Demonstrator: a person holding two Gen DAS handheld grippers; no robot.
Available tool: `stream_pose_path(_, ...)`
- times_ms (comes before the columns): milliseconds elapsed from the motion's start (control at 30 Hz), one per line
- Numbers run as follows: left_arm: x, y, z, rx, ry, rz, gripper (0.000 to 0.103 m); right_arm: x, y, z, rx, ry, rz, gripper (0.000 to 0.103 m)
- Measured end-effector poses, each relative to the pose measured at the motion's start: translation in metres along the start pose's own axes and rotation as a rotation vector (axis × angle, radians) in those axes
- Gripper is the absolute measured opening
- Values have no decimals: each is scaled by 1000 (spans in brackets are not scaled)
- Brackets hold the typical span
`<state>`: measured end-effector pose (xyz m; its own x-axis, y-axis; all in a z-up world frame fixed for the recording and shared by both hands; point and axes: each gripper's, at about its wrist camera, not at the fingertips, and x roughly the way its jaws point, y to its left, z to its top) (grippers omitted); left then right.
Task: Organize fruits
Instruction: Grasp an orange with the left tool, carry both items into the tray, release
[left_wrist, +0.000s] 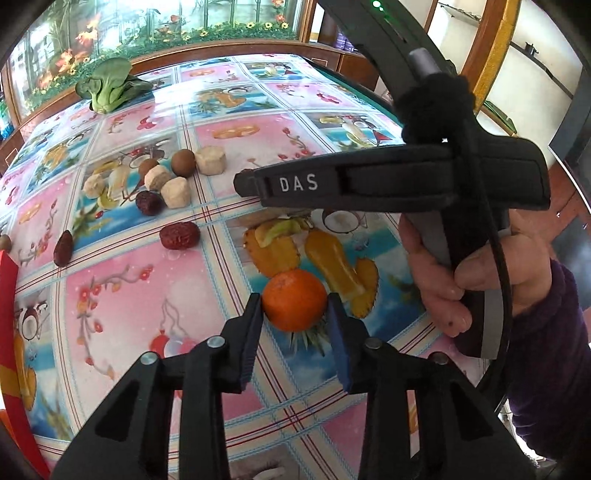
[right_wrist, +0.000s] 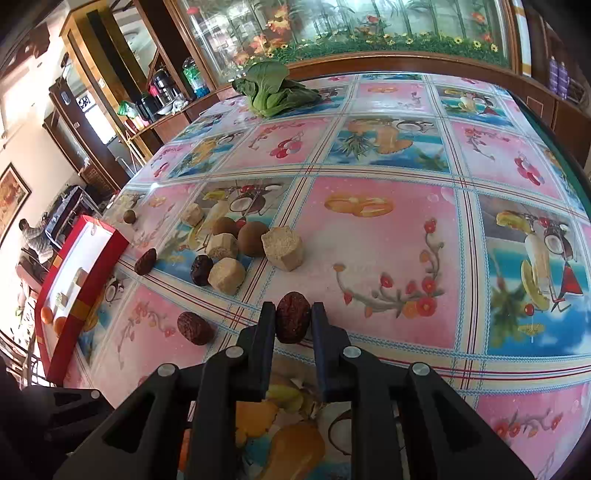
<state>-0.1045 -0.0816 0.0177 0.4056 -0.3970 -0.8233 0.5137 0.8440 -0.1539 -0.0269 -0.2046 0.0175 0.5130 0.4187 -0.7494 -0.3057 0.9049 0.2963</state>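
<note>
Gripping an orange (left_wrist: 294, 300) low in the centre of the frame, our left gripper (left_wrist: 295, 308) pinches it narrowly against the tablecloth (left_wrist: 147, 295); our right gripper (right_wrist: 293, 323) clamps a red date (right_wrist: 293, 322) at lower centre.

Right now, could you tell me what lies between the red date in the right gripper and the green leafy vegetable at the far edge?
In the right wrist view, only bare tablecloth lies between the held date and the vegetable; the cluster of fruits and cubes sits off to the left.
</note>
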Motion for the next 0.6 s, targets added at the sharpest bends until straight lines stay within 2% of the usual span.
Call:
stream_pose_path(133, 0, 1, 0, -15, -8, 2, 36, -15, 5, 1, -25, -84, 18, 18)
stream_pose_path(267, -11, 2, -1, -14, -45, 66, 36, -25, 5, 2, -22, -161, -16, 18)
stream_pose_path(500, -67, 26, -10, -59, -175, 183, 36, -18, 3, 3, 2, -175, -83, 18)
stream_pose_path(600, -96, 49, -22, -97, -228, 239, 36, -21, 21, 5, 20, -184, -14, 18)
